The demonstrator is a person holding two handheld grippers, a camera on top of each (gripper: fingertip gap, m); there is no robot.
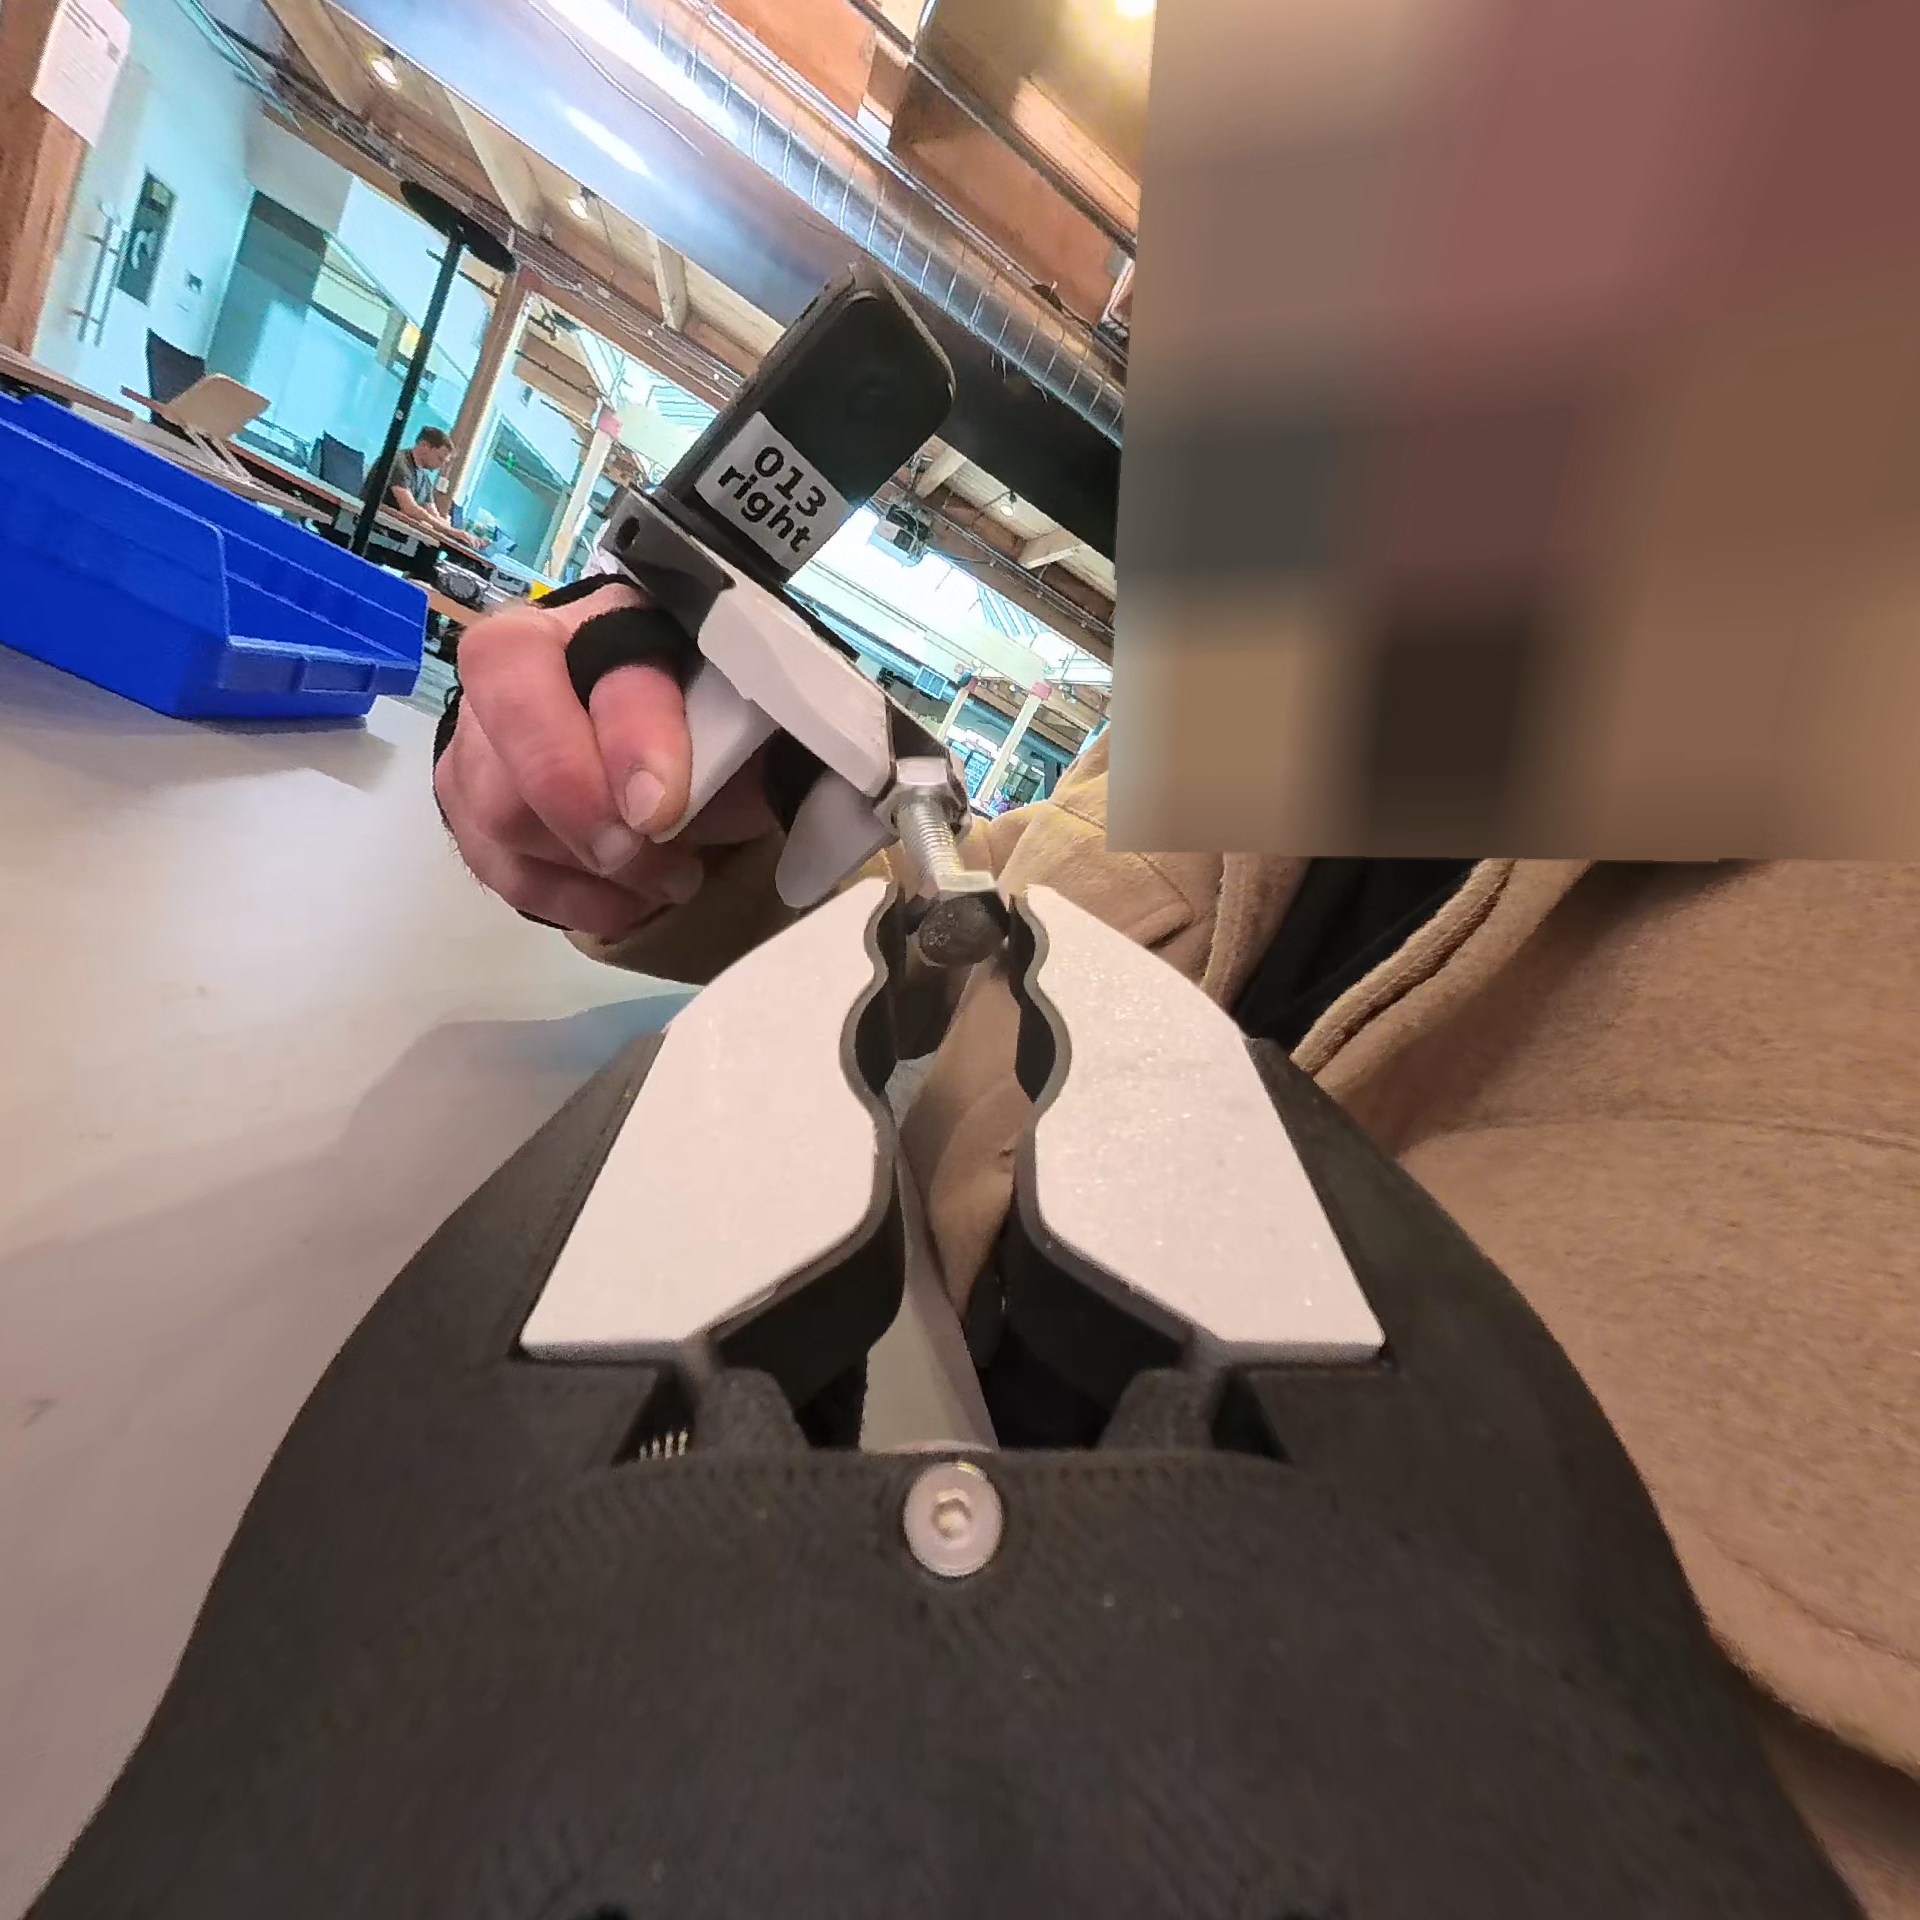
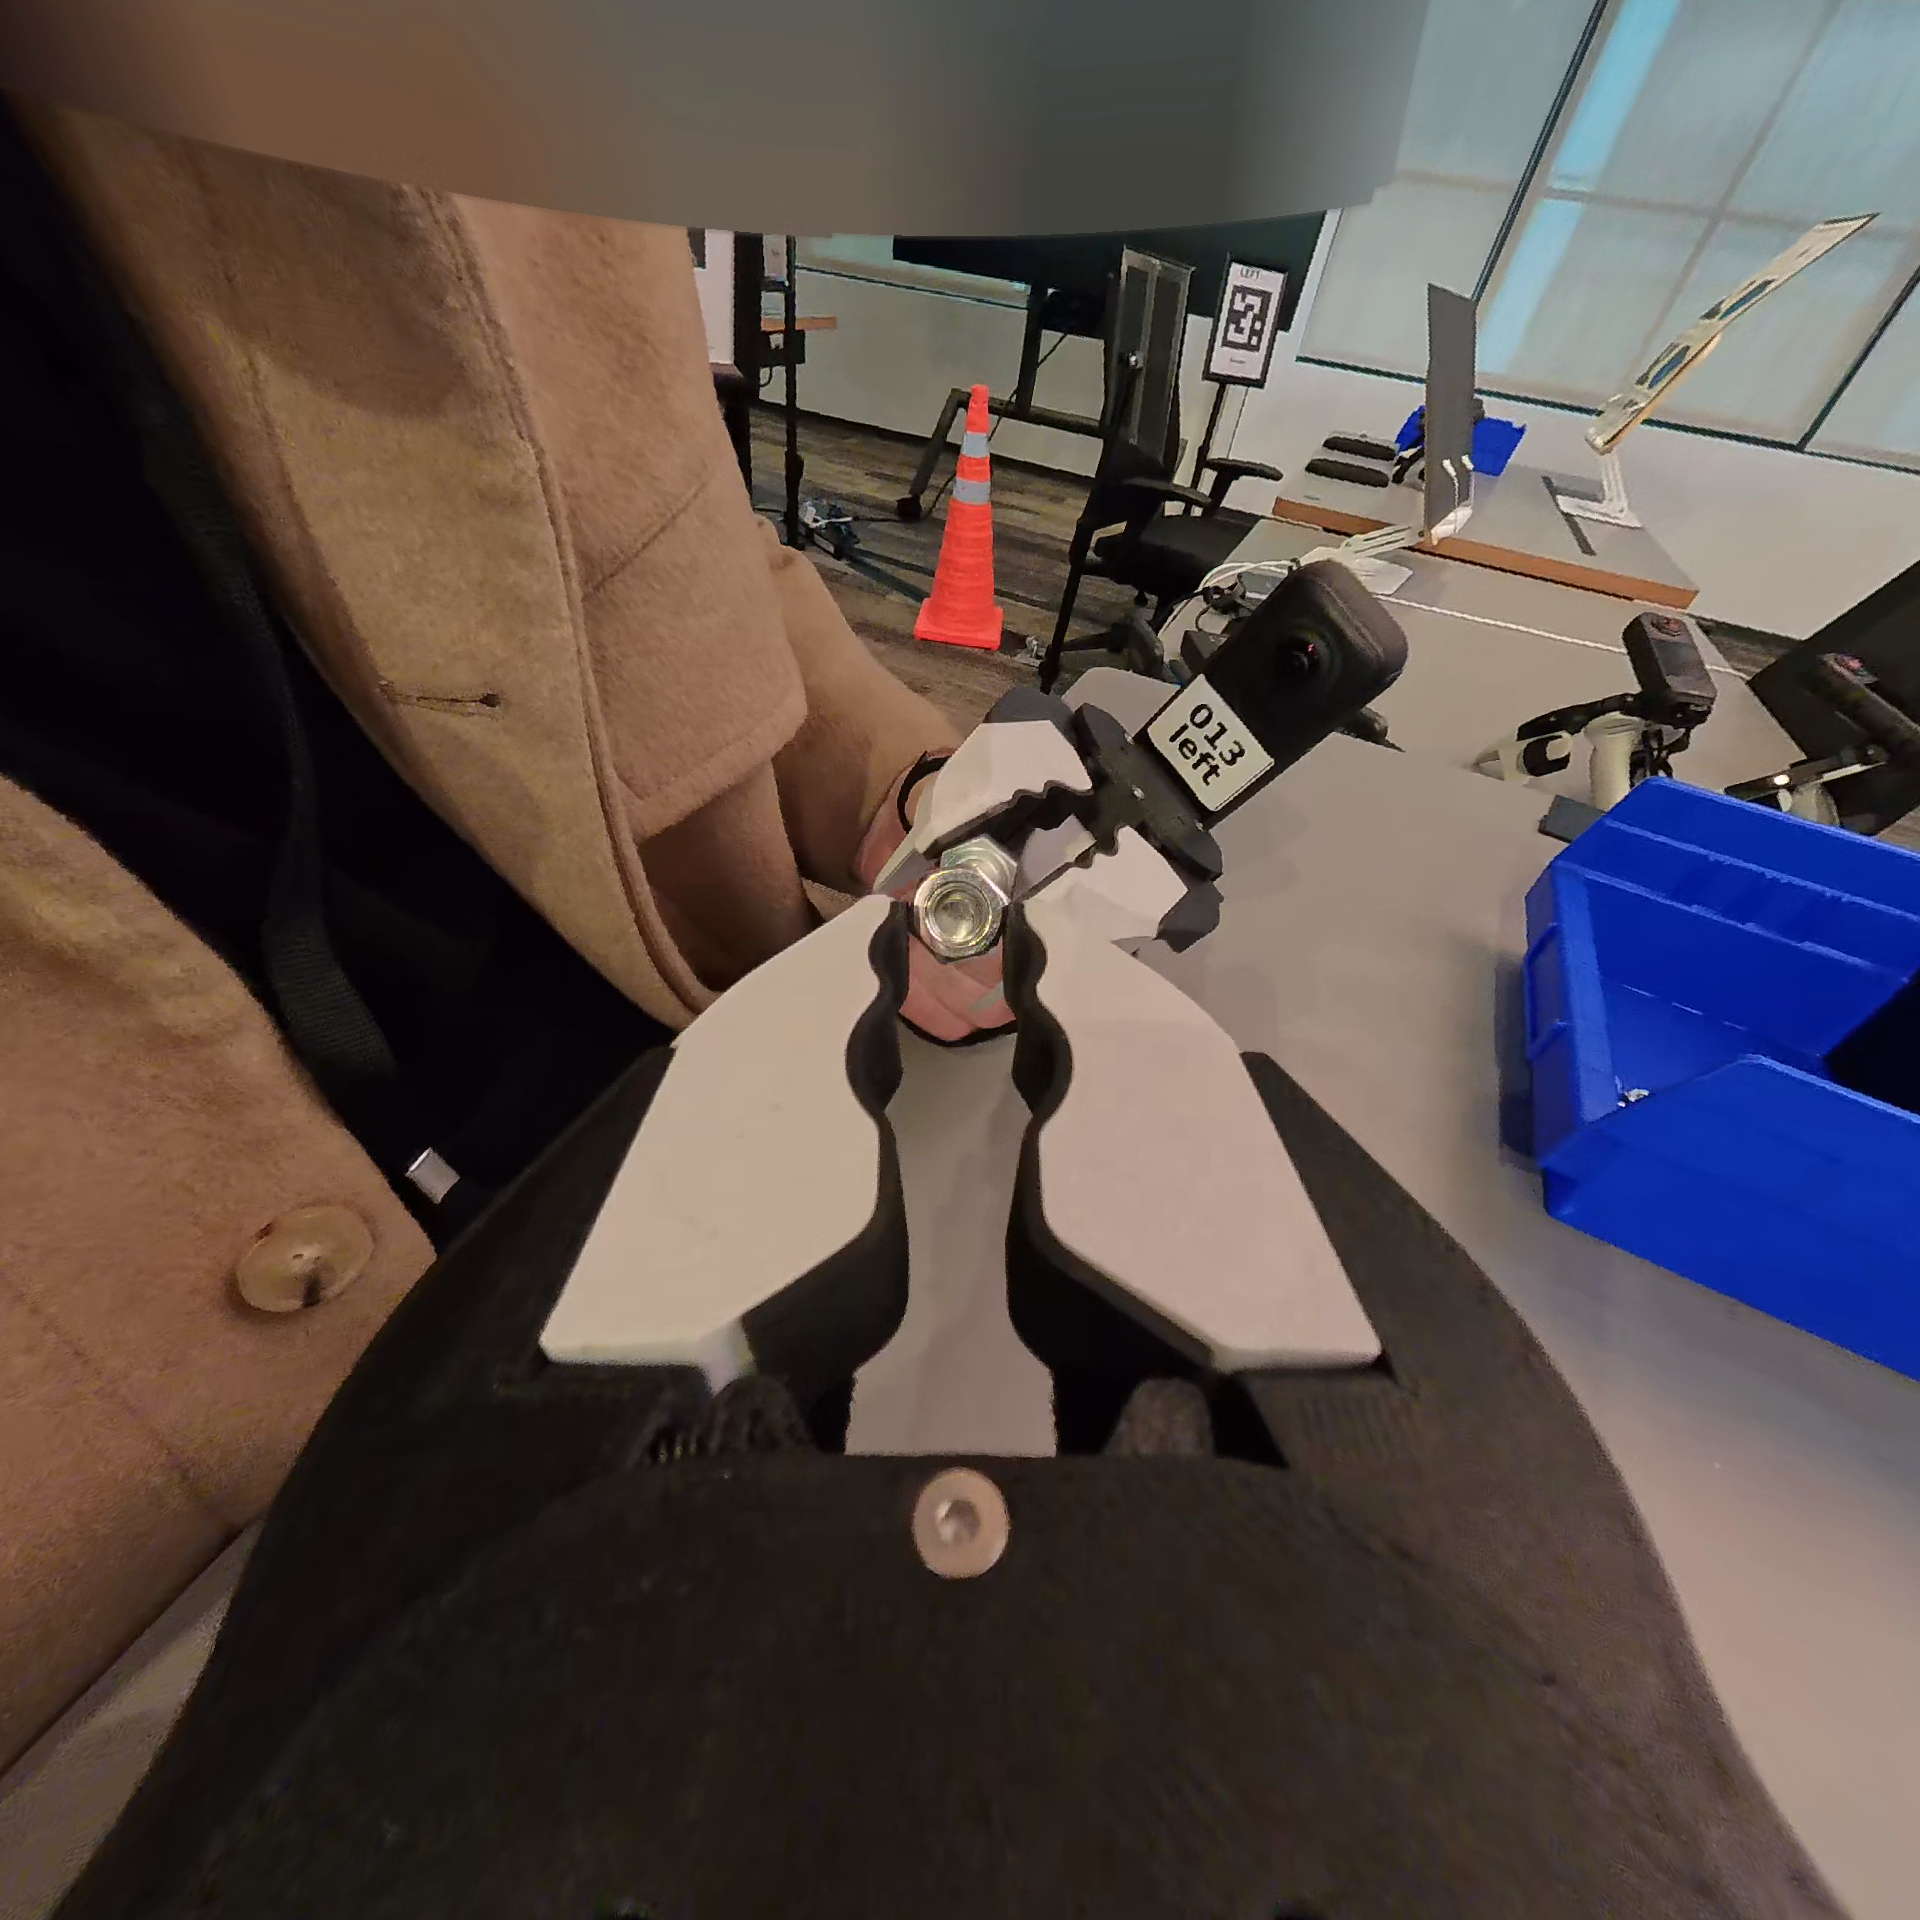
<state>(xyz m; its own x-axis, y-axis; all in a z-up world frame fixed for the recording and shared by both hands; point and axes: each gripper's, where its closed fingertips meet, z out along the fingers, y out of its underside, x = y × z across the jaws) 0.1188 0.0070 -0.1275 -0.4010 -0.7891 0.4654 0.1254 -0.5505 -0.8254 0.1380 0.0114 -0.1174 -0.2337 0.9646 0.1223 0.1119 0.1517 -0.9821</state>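
Observation:
A steel bolt (image 1: 928,831) is held in the air between both grippers, above the edge of a grey table (image 1: 208,987). My left gripper (image 1: 951,914) is shut on the bolt's hex head. The threaded shaft runs up and away to my right gripper (image 1: 906,790), held by a hand (image 1: 561,769). In the right wrist view, my right gripper (image 2: 954,925) is shut on a steel nut (image 2: 954,909) at the bolt's end. The left gripper (image 2: 971,857) is just behind it, shut on the bolt. The shaft is hidden behind the nut there.
A blue plastic bin (image 1: 197,592) sits on the table, also seen in the right wrist view (image 2: 1714,1039). A person in a tan coat (image 2: 468,520) is close behind the grippers. An orange cone (image 2: 966,520), chairs and other devices (image 2: 1662,675) are farther off. My two grippers' fingertips are within a few centimetres of each other.

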